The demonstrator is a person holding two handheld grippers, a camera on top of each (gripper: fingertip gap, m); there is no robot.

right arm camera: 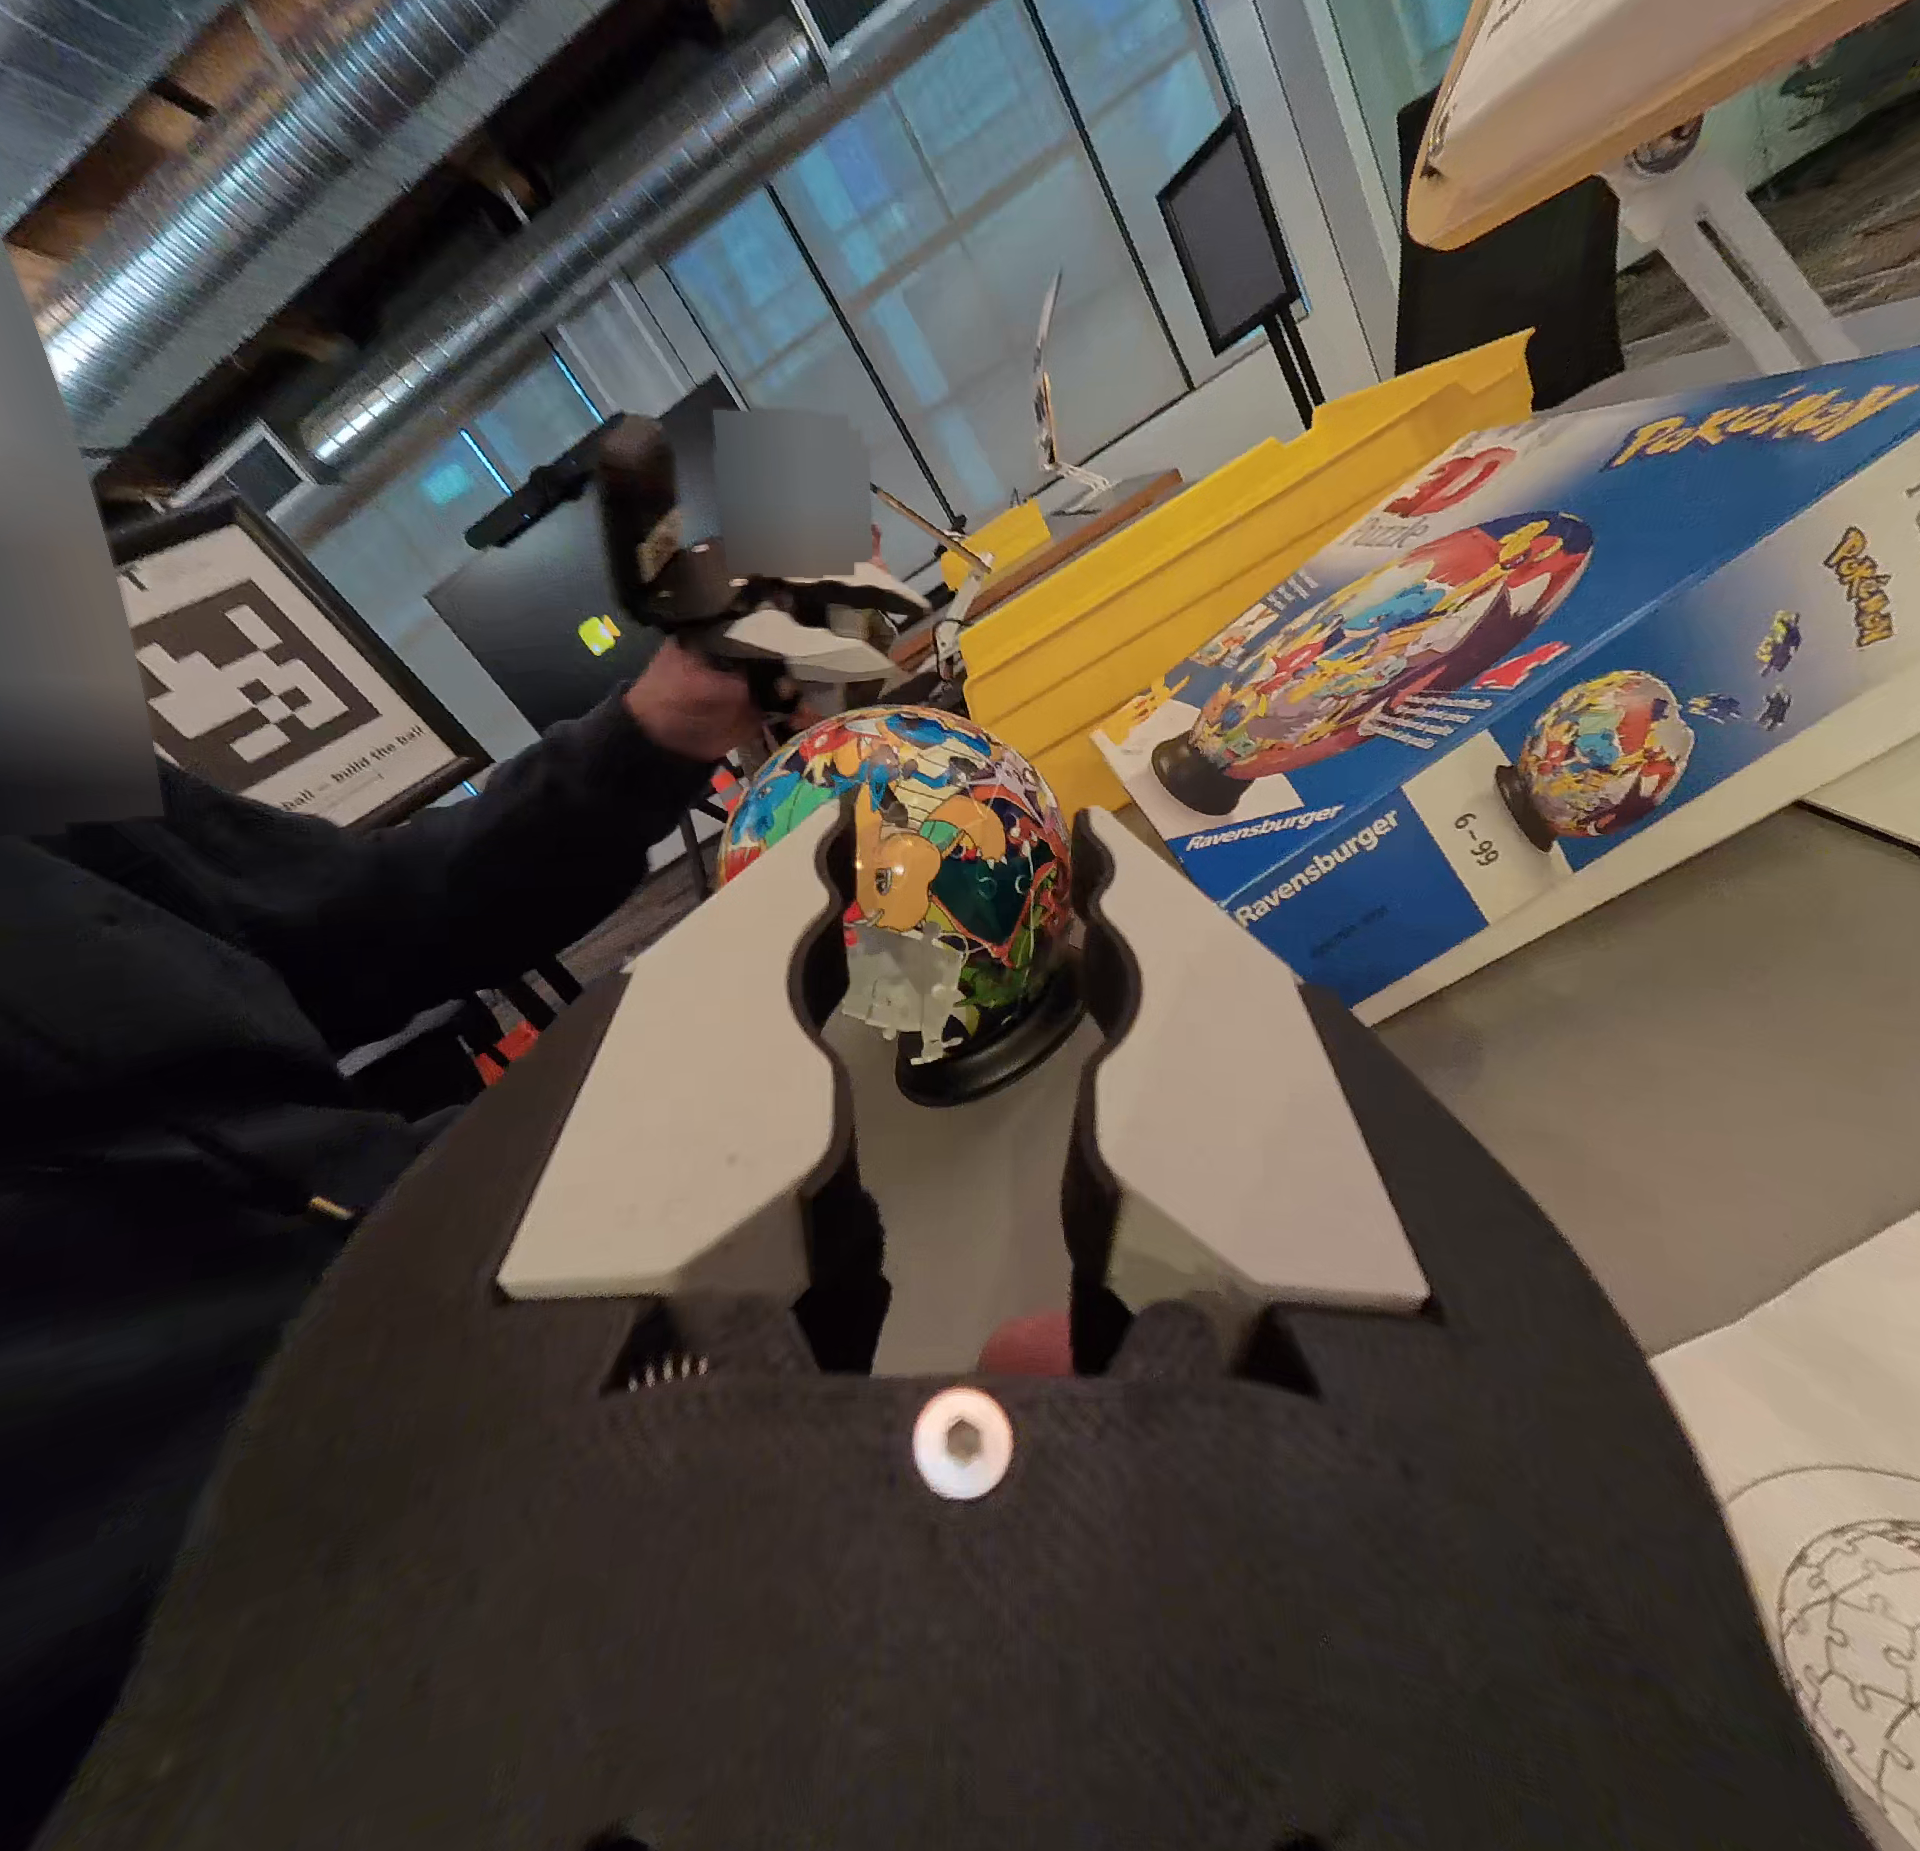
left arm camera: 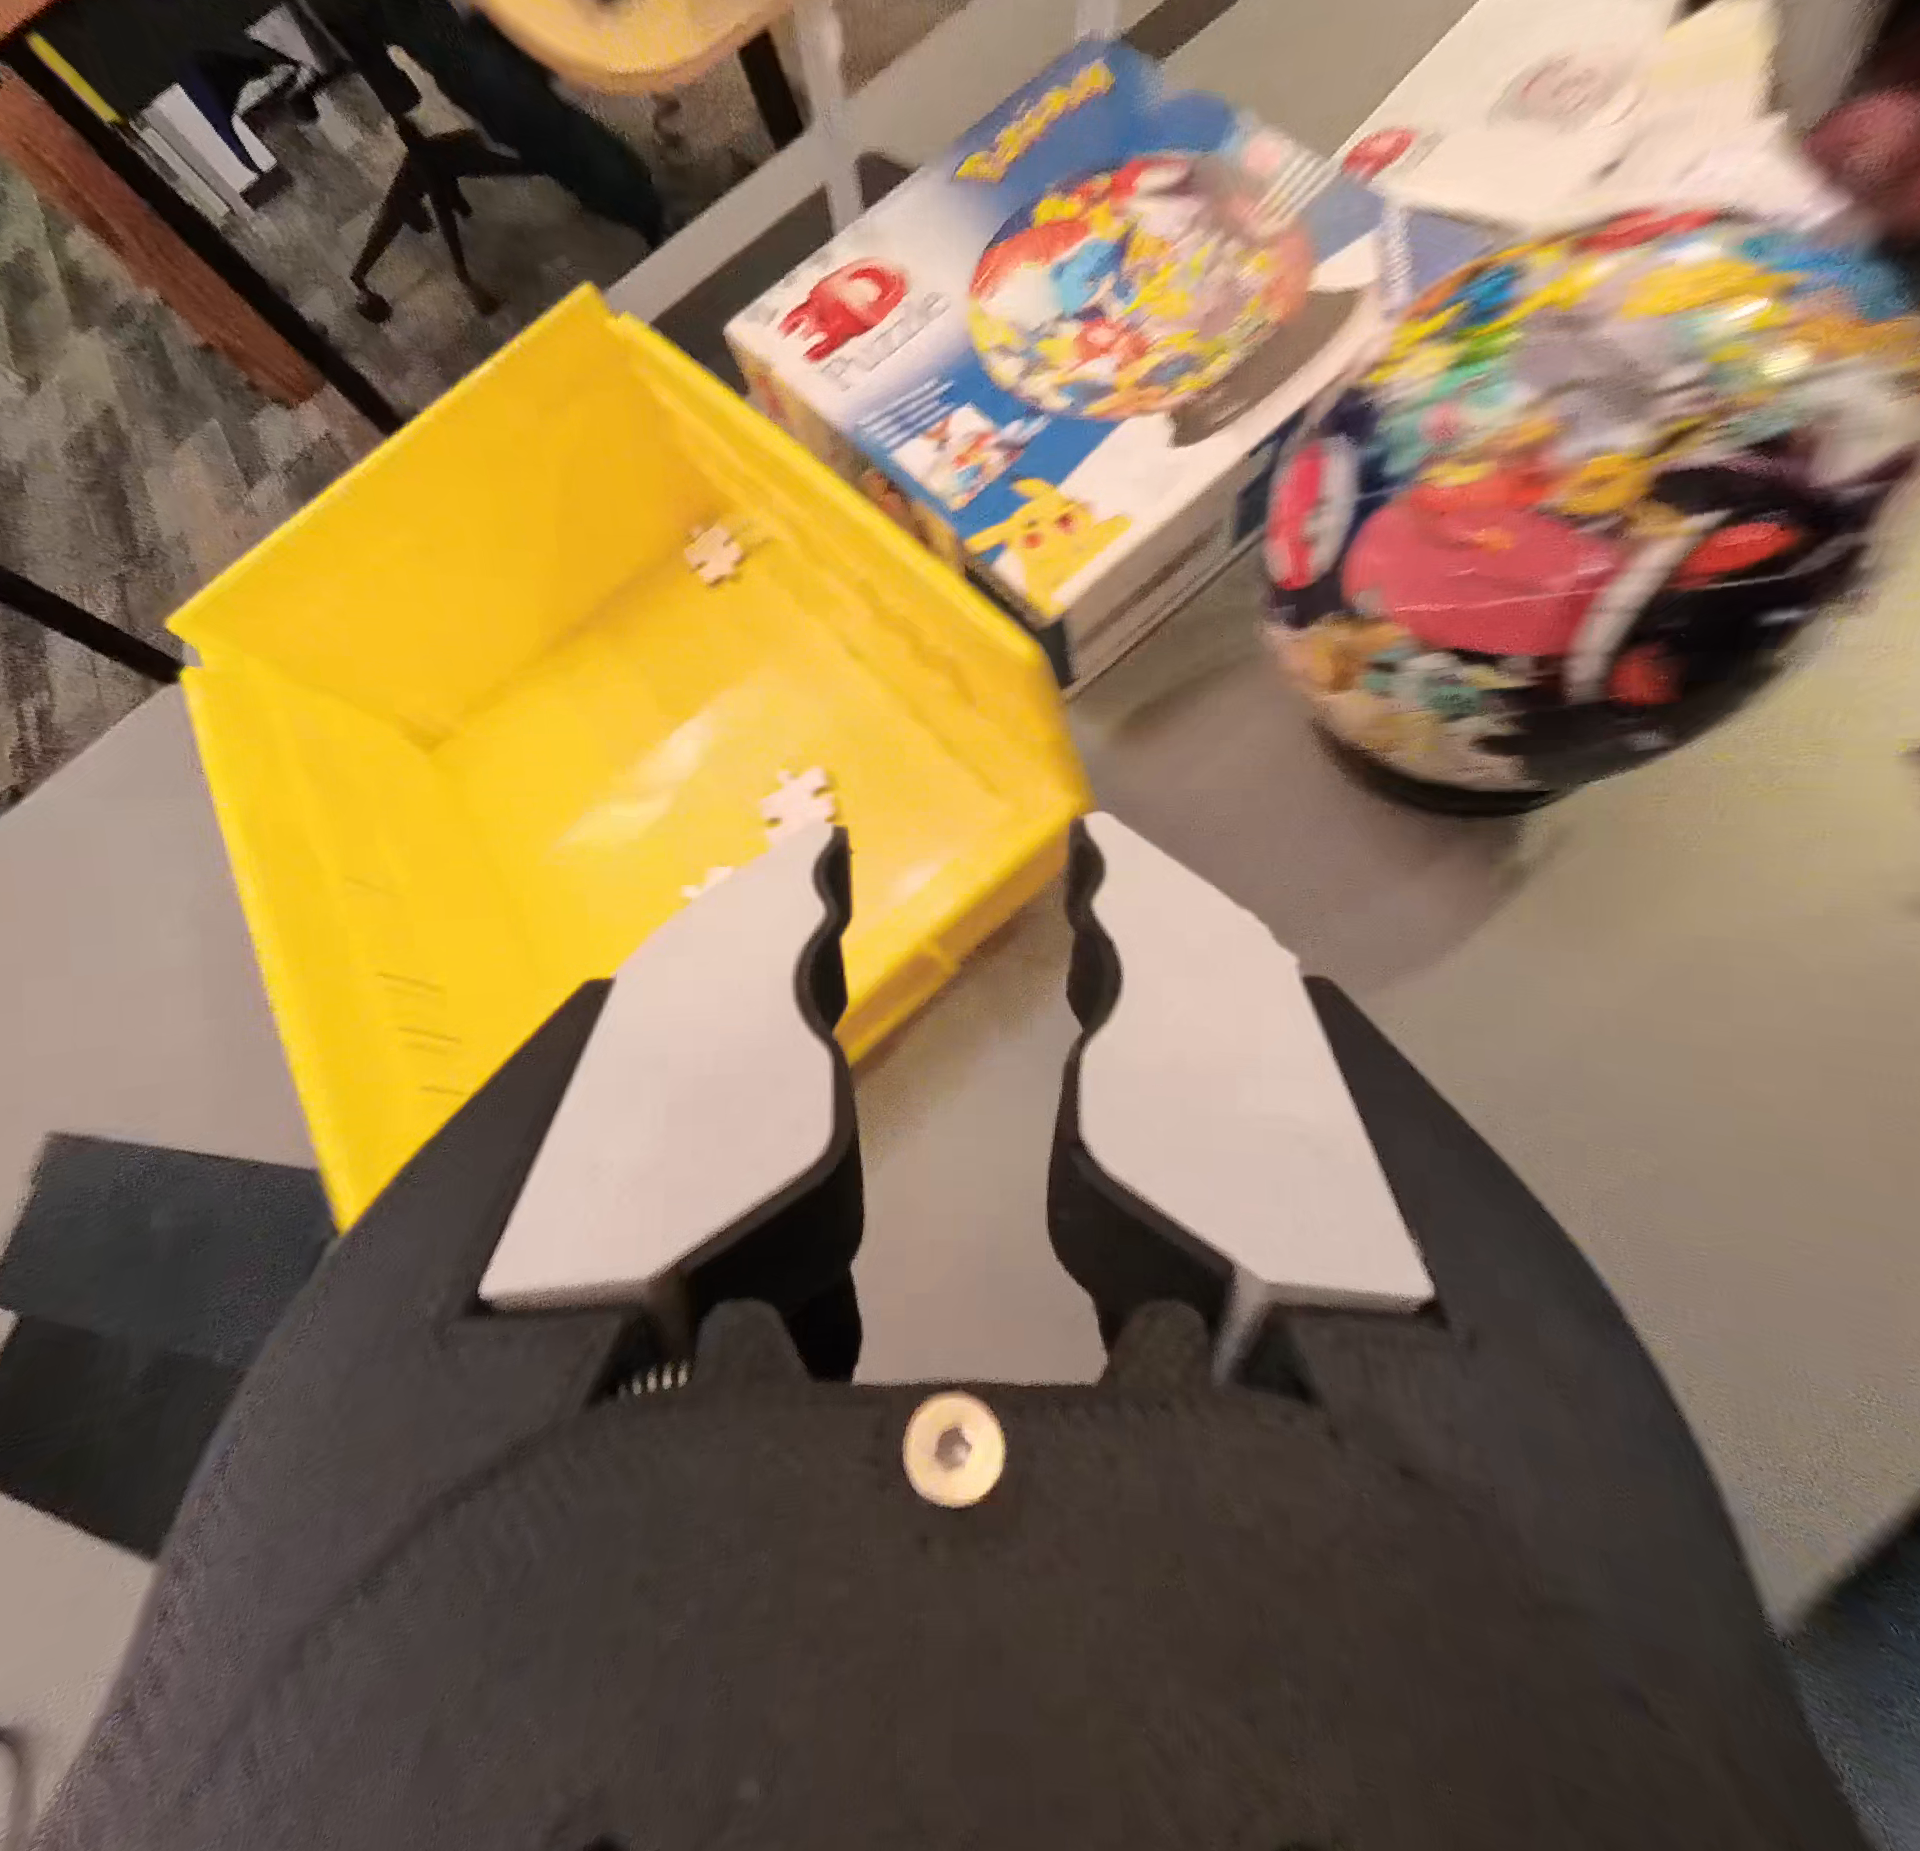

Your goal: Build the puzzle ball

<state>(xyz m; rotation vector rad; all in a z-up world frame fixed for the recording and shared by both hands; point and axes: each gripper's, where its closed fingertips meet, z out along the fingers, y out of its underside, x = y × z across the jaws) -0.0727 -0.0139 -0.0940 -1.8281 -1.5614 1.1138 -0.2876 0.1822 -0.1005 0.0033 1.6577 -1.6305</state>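
Both grippers' jaws are spread and hold nothing: the left gripper (left arm camera: 958, 845) over the yellow bin (left arm camera: 499, 596), the right gripper (right arm camera: 961, 835) before the puzzle ball (right arm camera: 935, 814).

Grey counter (left arm camera: 1558, 1126) with a matte surface. Beyond its edge, mottled grey-green carpet (left arm camera: 94, 367) carrying a black wheeled chair base (left arm camera: 426, 232) and a light wooden tabletop (left arm camera: 623, 25) on a white leg. Overhead, exposed silver ventilation ducts (right arm camera: 343, 212) beneath a dark ceiling. Tall windows (right arm camera: 935, 201) with dark frames show bluish light. A dark screen on a stand (right arm camera: 1231, 232) stands before the glass; a framed black-and-white patterned sign (right arm camera: 260, 679) leans at left.
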